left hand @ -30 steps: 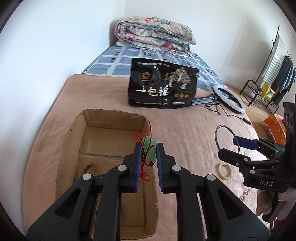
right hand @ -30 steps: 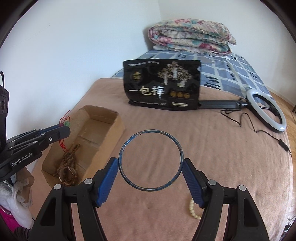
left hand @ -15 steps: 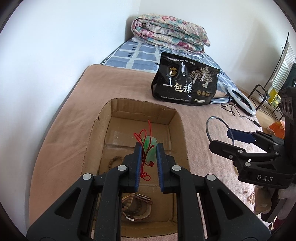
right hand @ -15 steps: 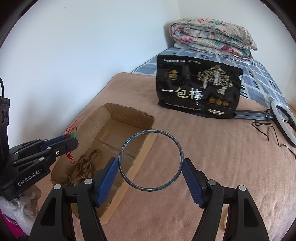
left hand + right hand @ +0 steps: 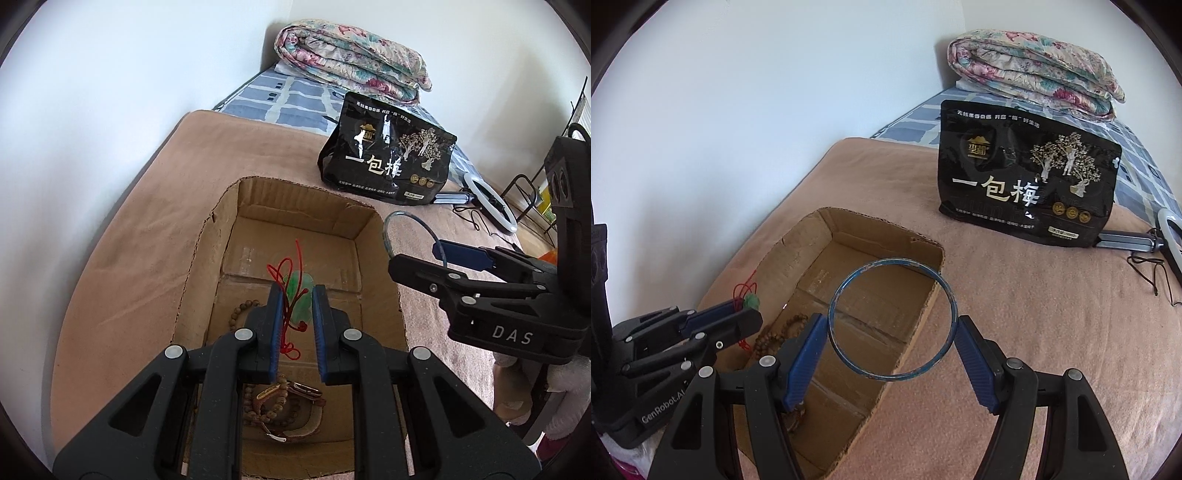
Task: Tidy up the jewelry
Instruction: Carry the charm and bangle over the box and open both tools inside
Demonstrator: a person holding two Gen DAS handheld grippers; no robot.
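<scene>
An open cardboard box (image 5: 295, 184) (image 5: 879, 221) lies on the brown blanket. Wooden bead bracelets (image 5: 273, 410) (image 5: 775, 332) and a strap watch (image 5: 299, 389) lie on its floor. My left gripper (image 5: 297, 301) (image 5: 750, 312) hangs over the inside of the box, shut on a green pendant (image 5: 300, 286) (image 5: 751, 301) whose red cord dangles between the pads. My right gripper (image 5: 890, 323) (image 5: 415, 254) stands wide, its pads pressed on both sides of a thin blue bangle (image 5: 945, 291) (image 5: 406, 216). The bangle hovers over the box's right wall.
A black snack bag (image 5: 388, 162) (image 5: 1027, 184) stands behind the box. A folded floral quilt (image 5: 351, 62) (image 5: 1034, 62) lies farther back. A ring light (image 5: 491, 203) (image 5: 1171, 236) with its cable lies to the right. A white wall runs close along the left.
Both grippers have moved left toward the box and sunk a little. The pendant now hangs over the box's inside, and the bangle has come from over the blanket to the box's right wall.
</scene>
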